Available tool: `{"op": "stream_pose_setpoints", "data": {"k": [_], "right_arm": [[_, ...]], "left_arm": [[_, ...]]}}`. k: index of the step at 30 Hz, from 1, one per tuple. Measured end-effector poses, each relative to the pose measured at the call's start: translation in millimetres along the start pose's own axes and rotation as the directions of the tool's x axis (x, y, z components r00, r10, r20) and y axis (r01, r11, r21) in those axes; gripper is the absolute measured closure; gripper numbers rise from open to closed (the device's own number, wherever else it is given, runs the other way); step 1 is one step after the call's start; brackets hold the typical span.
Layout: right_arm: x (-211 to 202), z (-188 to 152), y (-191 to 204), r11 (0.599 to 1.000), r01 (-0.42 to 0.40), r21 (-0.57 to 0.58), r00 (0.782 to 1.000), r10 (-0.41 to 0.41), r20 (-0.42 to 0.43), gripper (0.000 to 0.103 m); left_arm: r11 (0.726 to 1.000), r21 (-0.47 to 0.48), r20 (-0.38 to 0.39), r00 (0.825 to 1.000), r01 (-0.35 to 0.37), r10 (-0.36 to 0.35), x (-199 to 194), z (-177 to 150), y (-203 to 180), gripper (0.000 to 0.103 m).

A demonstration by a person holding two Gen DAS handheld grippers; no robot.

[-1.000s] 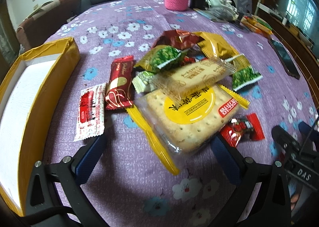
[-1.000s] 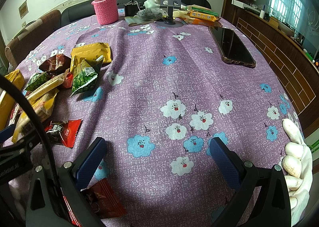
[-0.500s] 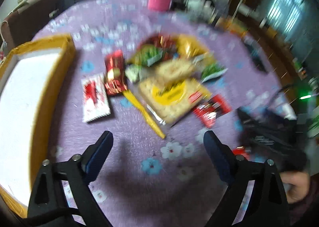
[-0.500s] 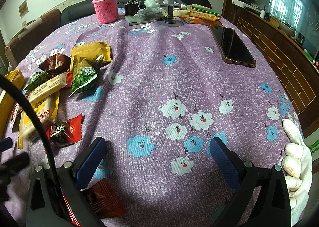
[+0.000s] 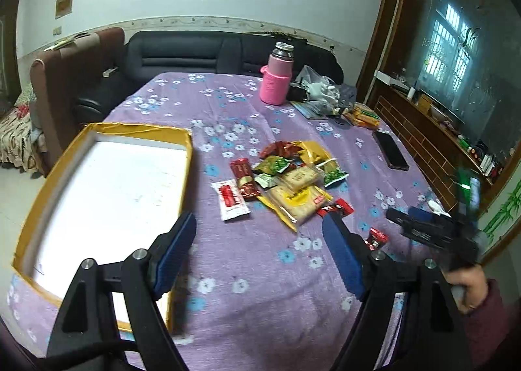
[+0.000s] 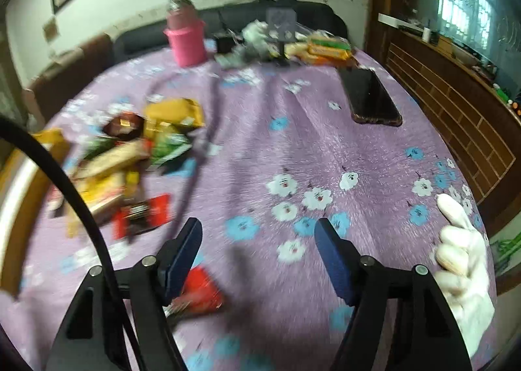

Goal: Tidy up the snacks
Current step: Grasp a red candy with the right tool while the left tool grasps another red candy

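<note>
Snack packets (image 5: 293,182) are lying heaped ahead of the left gripper (image 5: 260,254), which is pulling up and away, jaws narrowing on nothing like the right gripper's (image 6: 257,257), leaving sorting unstarted.

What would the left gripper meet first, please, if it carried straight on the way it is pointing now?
Probably bare purple tablecloth. The left gripper is closing on nothing, aimed down between the yellow box and the snack pile; neither looks to lie in its line, though depth is uncertain.
</note>
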State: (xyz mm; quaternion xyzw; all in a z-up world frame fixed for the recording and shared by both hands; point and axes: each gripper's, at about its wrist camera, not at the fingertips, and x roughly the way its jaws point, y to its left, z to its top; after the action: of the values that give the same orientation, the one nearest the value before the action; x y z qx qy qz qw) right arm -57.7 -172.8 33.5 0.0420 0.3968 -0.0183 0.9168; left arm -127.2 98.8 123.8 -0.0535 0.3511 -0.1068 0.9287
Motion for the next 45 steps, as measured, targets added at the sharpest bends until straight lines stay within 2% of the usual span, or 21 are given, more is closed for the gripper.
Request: {"op": "stream_pose_setpoints", "data": {"k": [2,3,4,5,9,16,19,21,24,27,30,31,33,35,36,38,39,40,41,43,45], "right_arm": [[-11,-7,-3,0.998,-0.062,-0.002,0.998,0.062,-0.016,0.037],[-17,-13,-2,0.995,-0.101,-0.002,0.994,0.101,-0.035,0.04],[-18,-16,0,0.993,-0.117,-0.003,0.992,0.116,-0.048,0.048],[-18,-22,4,0.99,-0.144,-0.004,0.986,0.143,-0.081,0.056],[-9,-33,21,0.978,-0.206,0.028,0.967,0.208,-0.15,0.059],[17,-34,46,0.99,-0.136,0.022,0.973,0.138,-0.183,0.06],[19,-34,47,0.994,-0.104,0.014,0.979,0.105,-0.173,0.075],[18,-33,44,0.994,-0.11,0.02,0.98,0.112,-0.165,0.077],[16,-35,34,0.993,-0.117,0.028,0.979,0.12,-0.162,0.078],[12,-38,21,0.994,-0.102,0.035,0.982,0.107,-0.158,0.078],[3,-43,6,0.992,-0.115,0.053,0.982,0.121,-0.148,0.078],[1,-44,4,0.991,-0.12,0.056,0.981,0.127,-0.144,0.078],[-4,-47,-1,0.988,-0.142,0.063,0.979,0.149,-0.136,0.078],[-5,-48,-4,0.984,-0.161,0.072,0.976,0.169,-0.136,0.078],[-5,-48,-6,0.983,-0.169,0.077,0.974,0.179,-0.138,0.078],[-6,-49,-7,0.98,-0.181,0.082,0.972,0.191,-0.138,0.078],[-6,-50,-9,0.977,-0.192,0.089,0.97,0.203,-0.137,0.078],[-5,-49,-10,0.976,-0.197,0.092,0.968,0.209,-0.136,0.078],[-6,-50,-10,0.975,-0.202,0.094,0.968,0.213,-0.135,0.078],[-5,-50,-11,0.973,-0.208,0.097,0.967,0.219,-0.13,0.078],[-4,-51,-11,0.971,-0.215,0.105,0.965,0.228,-0.13,0.078]], "left_arm": [[1.0,0.004,-0.018,1.0,0.013,-0.012,6,1,2,0.023],[1.0,0.003,-0.026,1.0,0.016,-0.016,10,0,3,0.029],[1.0,0.005,-0.041,0.999,0.026,-0.026,15,-1,2,0.037],[0.999,0.007,-0.059,0.997,0.04,-0.039,19,-3,2,0.04],[0.998,0.026,-0.101,0.993,0.061,-0.058,33,-8,-4,0.04],[0.986,0.153,-0.147,0.988,0.071,-0.048,58,-1,-22,0.039],[0.975,0.201,-0.193,0.979,0.098,-0.059,84,8,-32,0.038],[0.97,0.221,-0.22,0.974,0.106,-0.056,97,11,-38,0.038],[0.947,0.271,-0.245,0.964,0.173,-0.106,106,12,-60,0.038],[0.91,0.341,-0.283,0.949,0.235,-0.139,120,9,-92,0.039],[0.865,0.399,-0.334,0.927,0.305,-0.172,139,7,-121,0.053],[0.85,0.42,-0.351,0.921,0.318,-0.171,147,6,-130,0.054],[0.823,0.47,-0.36,0.921,0.318,-0.151,161,6,-143,0.054],[0.8,0.501,-0.395,0.91,0.331,-0.129,178,5,-151,0.055],[0.791,0.511,-0.411,0.904,0.336,-0.118,184,4,-153,0.059],[0.762,0.563,-0.408,0.909,0.322,-0.082,188,1,-158,0.064],[0.757,0.571,-0.41,0.909,0.317,-0.071,188,1,-159,0.072],[0.761,0.557,-0.425,0.901,0.332,-0.082,186,3,-158,0.086],[0.765,0.538,-0.441,0.892,0.354,-0.102,182,4,-156,0.09],[0.77,0.511,-0.46,0.879,0.381,-0.129,177,2,-152,0.091],[0.767,0.529,-0.444,0.889,0.362,-0.112,175,-1,-153,0.091]]}}
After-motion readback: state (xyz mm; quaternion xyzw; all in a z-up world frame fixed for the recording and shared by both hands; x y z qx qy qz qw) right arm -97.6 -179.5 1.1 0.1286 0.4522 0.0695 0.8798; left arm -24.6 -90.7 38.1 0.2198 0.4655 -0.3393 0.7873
